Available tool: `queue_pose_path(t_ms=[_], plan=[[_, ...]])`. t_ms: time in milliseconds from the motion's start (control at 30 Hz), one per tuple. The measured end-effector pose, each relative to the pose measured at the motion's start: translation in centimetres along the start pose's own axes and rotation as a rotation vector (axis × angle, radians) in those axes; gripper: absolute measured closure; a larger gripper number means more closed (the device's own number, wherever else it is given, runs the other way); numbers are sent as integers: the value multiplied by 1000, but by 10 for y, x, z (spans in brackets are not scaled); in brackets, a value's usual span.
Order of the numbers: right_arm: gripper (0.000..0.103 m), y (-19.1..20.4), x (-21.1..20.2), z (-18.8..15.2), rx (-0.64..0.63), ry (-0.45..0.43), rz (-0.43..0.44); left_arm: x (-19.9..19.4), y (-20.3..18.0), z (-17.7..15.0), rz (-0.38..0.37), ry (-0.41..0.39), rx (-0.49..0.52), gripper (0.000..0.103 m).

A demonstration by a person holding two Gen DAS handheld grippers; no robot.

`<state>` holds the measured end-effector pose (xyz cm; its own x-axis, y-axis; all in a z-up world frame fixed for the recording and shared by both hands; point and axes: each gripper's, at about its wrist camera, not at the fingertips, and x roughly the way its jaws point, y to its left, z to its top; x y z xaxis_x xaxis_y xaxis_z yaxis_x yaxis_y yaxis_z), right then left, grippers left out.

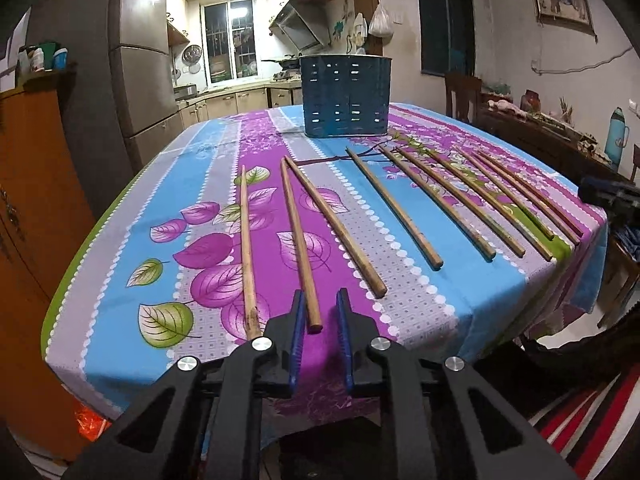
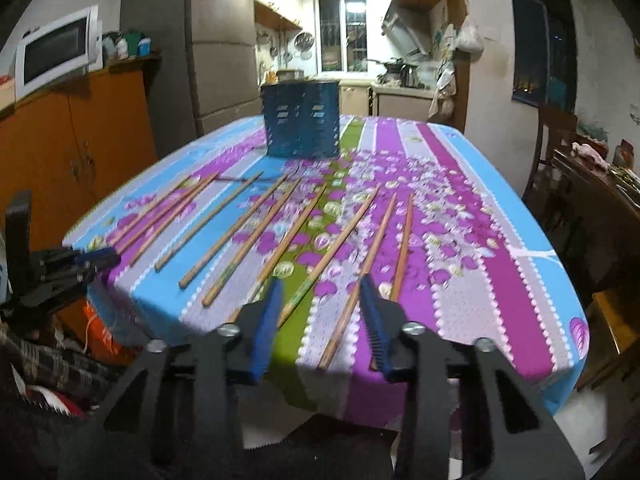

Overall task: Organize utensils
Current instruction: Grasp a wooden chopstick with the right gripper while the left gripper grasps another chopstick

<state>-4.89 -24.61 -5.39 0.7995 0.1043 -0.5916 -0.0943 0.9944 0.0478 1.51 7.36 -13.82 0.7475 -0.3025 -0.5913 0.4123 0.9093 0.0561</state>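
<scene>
Left claw (image 1: pixel 320 312) gapes around the near end of one chopstick (image 1: pixel 299 240) on the worktop (image 1: pixel 120 280) — its length runs straight ahead toward the holder (image 1: pixel 346 96); right claw (image 2: pixel 320 300) is spread too, empty — farther from that stick

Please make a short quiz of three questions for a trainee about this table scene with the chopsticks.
1. True or false: the blue perforated metal holder lies tipped on its side.
2. What lies between the fingers of the left gripper?
A. a spoon
B. the end of a brown wooden chopstick
C. nothing
3. Fill in: the right gripper is ____ (open/shut).

Key: 1 false, it stands upright on the flowered tablecloth; 2 B; 3 open.
</scene>
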Motion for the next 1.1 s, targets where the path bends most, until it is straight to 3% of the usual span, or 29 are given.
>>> queue_pose_path(t_ms=[67, 167, 533, 767, 1100], plan=[[85, 1, 4, -5, 8, 19, -2, 0, 0, -2, -5, -14, -8, 91], [90, -1, 8, -9, 19, 29, -22, -1, -2, -3, 2, -28, -11, 92], [90, 3, 24, -24, 33, 108, -115, -2, -3, -4, 4, -41, -31, 92], [90, 7, 23, -27, 58, 103, -164, -3, -3, -4, 0, -41, -16, 92], [98, 3, 25, -26, 118, 88, -137, -2, -2, -4, -2, -41, -22, 92]])
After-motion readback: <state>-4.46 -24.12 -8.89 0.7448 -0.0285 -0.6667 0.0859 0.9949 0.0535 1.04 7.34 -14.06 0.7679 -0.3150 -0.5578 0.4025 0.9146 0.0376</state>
